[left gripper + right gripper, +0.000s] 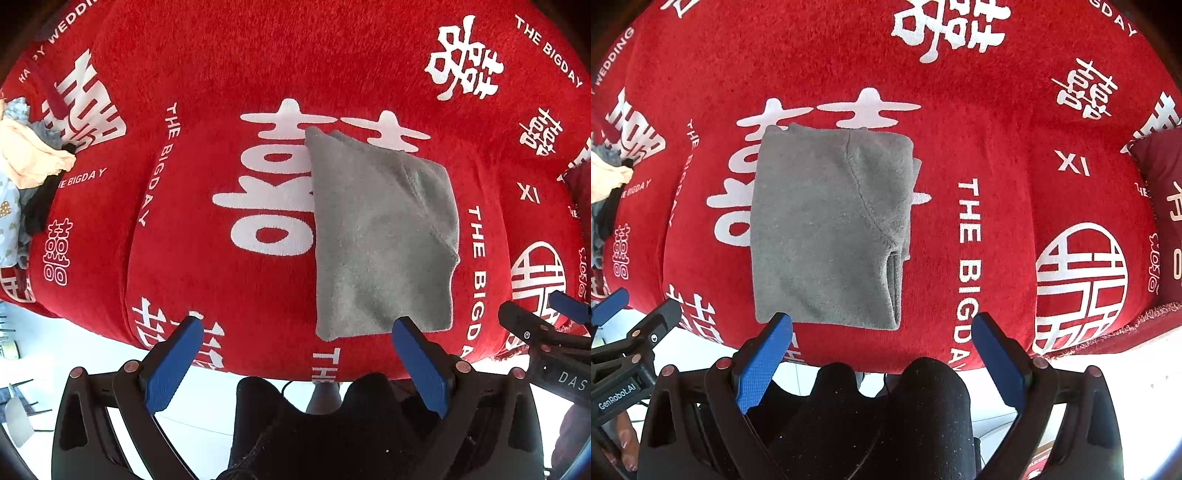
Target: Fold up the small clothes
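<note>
Grey fleece, folded into a compact, roughly rectangular bundle, makes up the small garment [380,236] [827,229] lying flat on the red cover [229,55] [812,48]. That cover is plush, printed with white double-happiness characters and the words "THE BIGDAY", and it drapes over a cushioned surface whose front edge drops toward a pale floor. The garment sits over the large white character in the middle of the cover, with a stitched seam curving across its upper layer and a stack of folded edges showing at its near right corner.

The left claw [299,336] hangs above the near edge of the cover with its blue-padded fingers [173,363] spread wide and holding nothing; its right finger overlaps the near edge of the garment in the left wrist view, but whether it touches the cloth cannot be told. The right claw [882,332] is likewise spread wide and empty, poised just short of the garment's near edge, its left finger [762,363] close to the near left corner.

At the far left of the cover lies a pile of other clothes [26,162] [607,181], cream, black, grey and pale blue, well apart from the folded piece. A dark red cushion [1160,173] rests at the right side.
</note>
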